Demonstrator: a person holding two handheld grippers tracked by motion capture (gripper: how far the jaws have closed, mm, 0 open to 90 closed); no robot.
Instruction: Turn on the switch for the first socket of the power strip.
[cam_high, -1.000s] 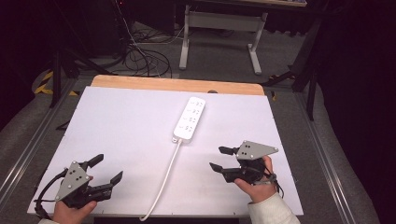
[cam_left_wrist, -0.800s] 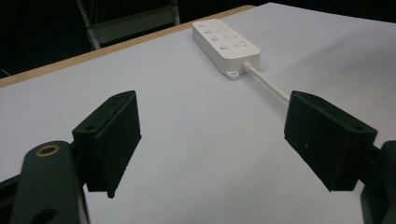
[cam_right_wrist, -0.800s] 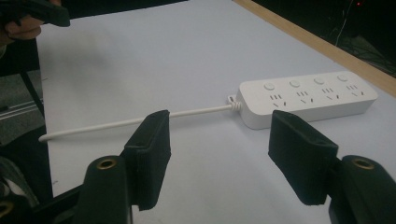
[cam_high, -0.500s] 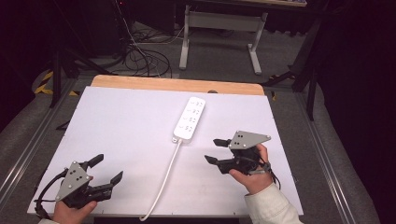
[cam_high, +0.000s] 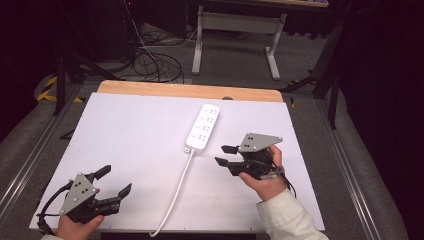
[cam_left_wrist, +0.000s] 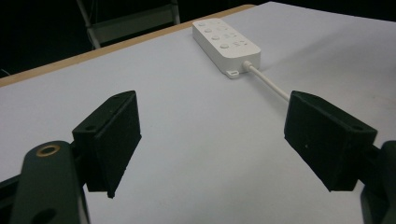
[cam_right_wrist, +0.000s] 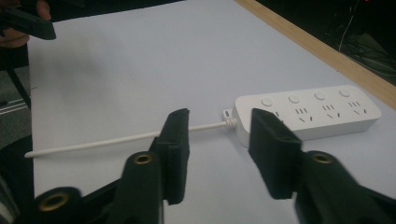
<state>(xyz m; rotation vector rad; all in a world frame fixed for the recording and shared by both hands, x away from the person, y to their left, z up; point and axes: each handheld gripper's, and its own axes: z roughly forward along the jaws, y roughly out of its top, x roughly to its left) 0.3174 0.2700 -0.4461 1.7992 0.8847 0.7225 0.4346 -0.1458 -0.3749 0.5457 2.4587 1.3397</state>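
Note:
A white power strip (cam_high: 203, 128) with several sockets and buttons lies near the middle of the white table top (cam_high: 125, 130). Its white cable (cam_high: 175, 192) runs back to the near edge. My right gripper (cam_high: 220, 154) hovers just right of the strip's cable end. Its jaws have just been closing and stand narrowed but apart, with nothing between them. In the right gripper view, the strip (cam_right_wrist: 317, 114) and cable (cam_right_wrist: 116, 140) lie beyond the right gripper (cam_right_wrist: 219, 149). My left gripper (cam_high: 116, 180) rests at the near left corner, wide open and empty, and the strip (cam_left_wrist: 226, 41) lies far ahead of it (cam_left_wrist: 212, 140).
A wooden strip (cam_high: 190, 90) edges the table's far side. Metal rails (cam_high: 30, 165) run along both sides of the table. Beyond it stand a white table frame (cam_high: 235, 30) and loose floor cables (cam_high: 150, 60).
My right gripper has moved left and forward toward the strip's cable end, and its jaws have narrowed. The left gripper has stayed put.

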